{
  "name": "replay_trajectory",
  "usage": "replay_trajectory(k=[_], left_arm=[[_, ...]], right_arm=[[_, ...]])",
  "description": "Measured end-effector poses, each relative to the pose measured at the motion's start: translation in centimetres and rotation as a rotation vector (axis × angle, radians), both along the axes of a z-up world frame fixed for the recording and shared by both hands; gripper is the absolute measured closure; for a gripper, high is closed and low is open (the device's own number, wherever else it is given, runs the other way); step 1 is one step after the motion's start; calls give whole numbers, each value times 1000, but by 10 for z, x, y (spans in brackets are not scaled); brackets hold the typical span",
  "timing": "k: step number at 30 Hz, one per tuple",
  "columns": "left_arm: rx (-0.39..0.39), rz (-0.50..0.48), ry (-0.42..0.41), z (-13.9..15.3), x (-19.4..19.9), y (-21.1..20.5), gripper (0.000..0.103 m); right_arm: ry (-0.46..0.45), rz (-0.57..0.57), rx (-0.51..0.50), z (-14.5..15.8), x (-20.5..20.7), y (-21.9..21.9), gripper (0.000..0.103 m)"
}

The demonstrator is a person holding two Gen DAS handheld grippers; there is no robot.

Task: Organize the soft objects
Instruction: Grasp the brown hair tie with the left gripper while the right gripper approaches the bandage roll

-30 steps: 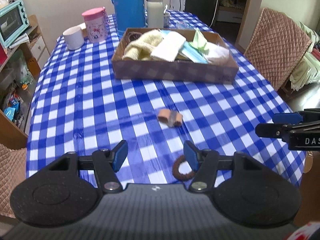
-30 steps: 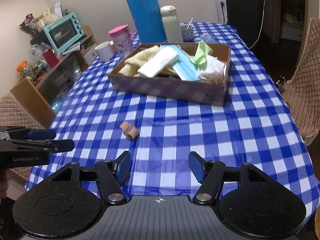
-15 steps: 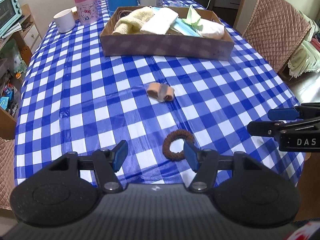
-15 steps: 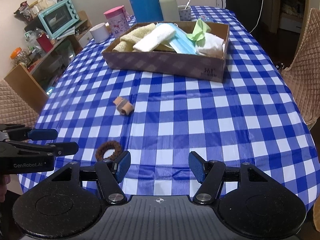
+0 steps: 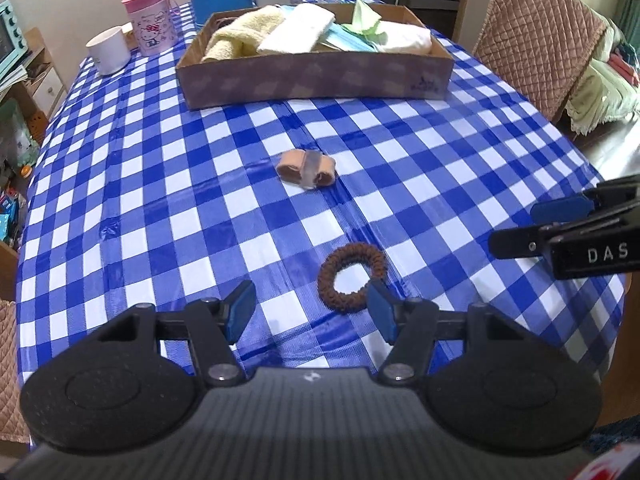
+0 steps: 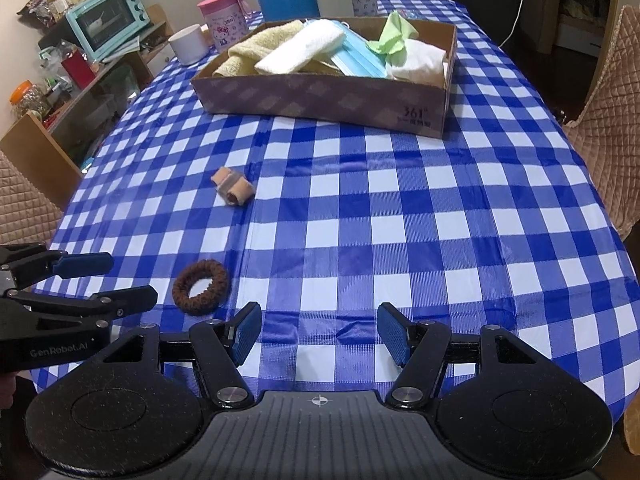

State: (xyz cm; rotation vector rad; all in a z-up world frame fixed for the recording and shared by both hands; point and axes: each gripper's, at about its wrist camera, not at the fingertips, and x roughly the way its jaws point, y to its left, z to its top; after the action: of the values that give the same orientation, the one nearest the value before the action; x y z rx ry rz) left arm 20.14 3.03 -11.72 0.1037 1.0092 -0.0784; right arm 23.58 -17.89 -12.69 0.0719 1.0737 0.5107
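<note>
Brown scrunchie [image 5: 352, 275] lies flat on the checked tablecloth [image 5: 420, 168], just ahead of the left gripper [image 5: 312, 312], nearer its right finger. Left gripper: fingers spread wide, nothing held. Right gripper [image 6: 320, 334]: likewise wide apart, empty; scrunchie ahead-left of it. Small tan roll [image 5: 307, 167] farther ahead. Cardboard box [image 5: 316, 80] of folded cloths beyond, well apart from both.

The box [image 6: 328, 96] bears "361°" on its front wall near the right corner, with small print under it too blurred to read. The left gripper [image 6: 120, 280] reads "GenRobot.AI" on its side; the right gripper [image 5: 532, 228] shows "DAS", cut off at the edge.
</note>
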Motion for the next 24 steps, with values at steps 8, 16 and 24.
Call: replay_trajectory(k=[8, 16, 24], left_arm=[[-5, -88, 9, -16, 7, -11, 44], [0, -102, 36, -32, 22, -15, 44], [-22, -106, 55, -44, 37, -13, 49]], right_arm=[[30, 0, -9, -10, 3, 0, 39], [57, -27, -24, -20, 10, -6, 39], [73, -37, -26, -25, 15, -6, 39]])
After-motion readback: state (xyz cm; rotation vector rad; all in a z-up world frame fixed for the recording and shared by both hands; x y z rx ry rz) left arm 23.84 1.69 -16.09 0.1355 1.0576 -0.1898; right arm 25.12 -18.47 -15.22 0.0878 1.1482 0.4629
